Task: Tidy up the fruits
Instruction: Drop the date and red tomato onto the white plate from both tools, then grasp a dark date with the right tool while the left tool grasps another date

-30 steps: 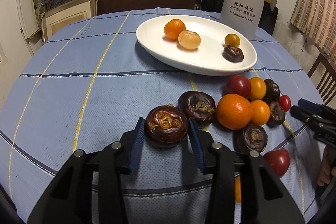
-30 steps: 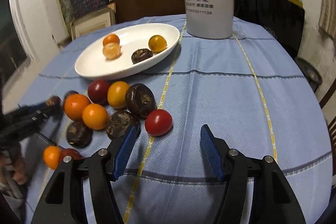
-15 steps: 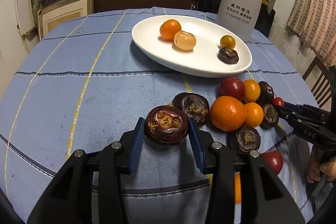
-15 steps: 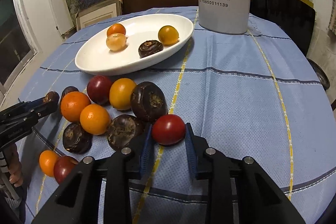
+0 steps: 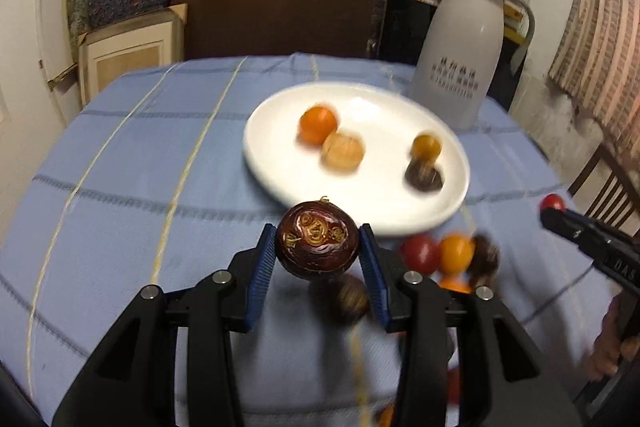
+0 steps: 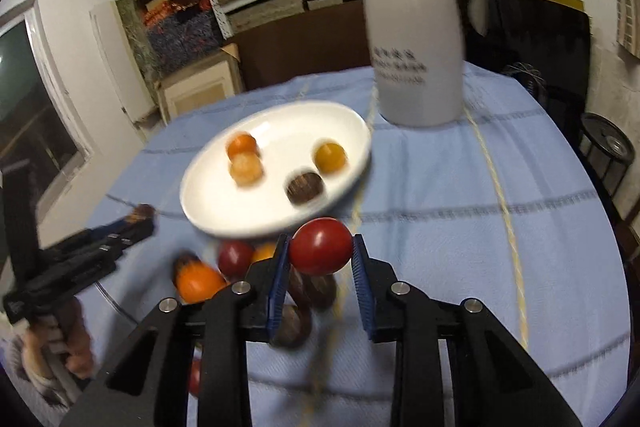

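Above the blue-clothed table [image 5: 120, 187], my left gripper [image 5: 318, 259] pinches a dark brown fruit [image 5: 317, 245] between its jaws, clear of the cloth. My right gripper [image 6: 320, 261] has its jaws pressed onto a red tomato [image 6: 321, 246], also lifted. Just beyond both sits the white plate [image 6: 208, 195], holding two orange fruits, a pale one and a dark one. Loose fruit [image 5: 452, 255] lies blurred on the cloth below, near a white jug [image 6: 416, 39].
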The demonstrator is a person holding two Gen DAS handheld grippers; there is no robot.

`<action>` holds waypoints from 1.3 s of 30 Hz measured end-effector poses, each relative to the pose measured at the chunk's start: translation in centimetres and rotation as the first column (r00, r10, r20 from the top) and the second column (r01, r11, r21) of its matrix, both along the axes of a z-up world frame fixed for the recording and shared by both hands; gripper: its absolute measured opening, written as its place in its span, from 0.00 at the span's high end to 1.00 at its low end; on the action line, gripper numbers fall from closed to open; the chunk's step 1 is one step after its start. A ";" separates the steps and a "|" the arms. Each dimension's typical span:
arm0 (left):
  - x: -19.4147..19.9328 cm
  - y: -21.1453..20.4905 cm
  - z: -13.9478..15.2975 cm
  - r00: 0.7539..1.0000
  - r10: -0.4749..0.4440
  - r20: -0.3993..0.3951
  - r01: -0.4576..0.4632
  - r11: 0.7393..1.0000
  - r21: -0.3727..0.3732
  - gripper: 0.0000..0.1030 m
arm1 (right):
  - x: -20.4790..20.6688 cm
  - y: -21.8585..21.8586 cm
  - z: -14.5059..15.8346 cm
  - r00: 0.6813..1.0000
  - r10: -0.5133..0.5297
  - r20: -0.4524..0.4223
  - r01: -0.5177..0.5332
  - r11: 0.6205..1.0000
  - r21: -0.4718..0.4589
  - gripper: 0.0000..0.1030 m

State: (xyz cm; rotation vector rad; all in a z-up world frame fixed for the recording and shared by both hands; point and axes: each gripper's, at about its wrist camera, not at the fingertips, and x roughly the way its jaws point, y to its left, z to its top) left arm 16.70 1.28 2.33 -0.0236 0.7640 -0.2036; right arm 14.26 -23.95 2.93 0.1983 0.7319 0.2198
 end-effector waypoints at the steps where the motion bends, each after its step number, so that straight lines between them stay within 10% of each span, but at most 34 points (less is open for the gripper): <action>1: 0.8 -0.4 0.1 1.000 0.002 0.000 -0.002 1.000 0.005 0.60 | 0.8 0.4 0.2 1.000 0.004 0.000 -0.004 1.000 -0.002 0.70; 16: 9.0 -1.8 -3.9 0.997 -0.002 -0.079 0.004 1.000 0.016 0.53 | 7.6 6.3 -3.2 0.993 0.107 -0.059 -0.111 0.991 -0.079 0.63; 29: 2.3 0.8 -1.4 0.997 0.073 0.012 -0.073 0.996 0.053 0.32 | 3.3 2.8 -2.7 0.997 0.046 -0.057 -0.045 0.999 0.011 0.51; 39: -2.6 3.4 -4.6 0.990 0.136 -0.043 -0.131 0.987 0.092 0.30 | -3.4 0.1 -3.3 0.999 0.037 -0.038 -0.035 0.999 0.034 0.45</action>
